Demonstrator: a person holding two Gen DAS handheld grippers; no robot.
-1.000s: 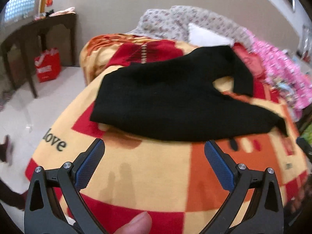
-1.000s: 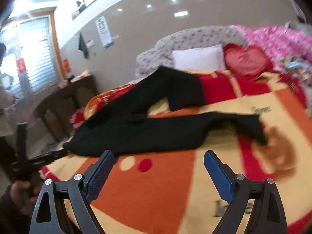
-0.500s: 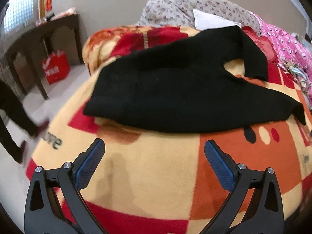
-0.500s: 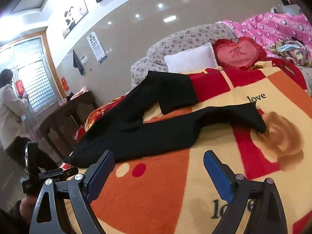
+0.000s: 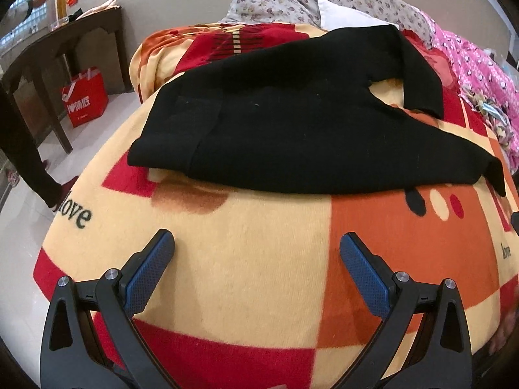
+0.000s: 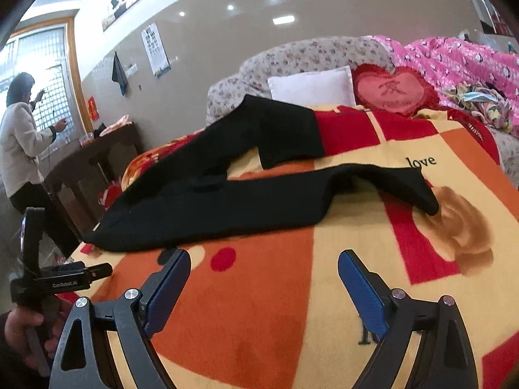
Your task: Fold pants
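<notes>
Black pants (image 5: pixel 292 123) lie spread on a bed covered by a red, orange and cream blanket (image 5: pixel 259 275). The waistband end is at the left, and both legs run to the right with a gap between them. My left gripper (image 5: pixel 256 253) stands open over the blanket, short of the waistband. In the right wrist view the pants (image 6: pixel 227 201) stretch across the bed, the near leg's cuff (image 6: pixel 425 197) at the right. My right gripper (image 6: pixel 262 269) is open above the blanket, just in front of the near leg. Neither holds anything.
A white pillow (image 6: pixel 311 89), a red heart cushion (image 6: pixel 392 90) and a pink quilt (image 6: pixel 460 61) lie at the bed's head. A dark wooden table (image 5: pixel 61 48) and a red bag (image 5: pixel 85 97) stand left of the bed. A person (image 6: pixel 22 142) stands by the window.
Both grippers have moved closer to the pants and lower over the blanket. The person by the table has walked on. Both grippers stayed open.
</notes>
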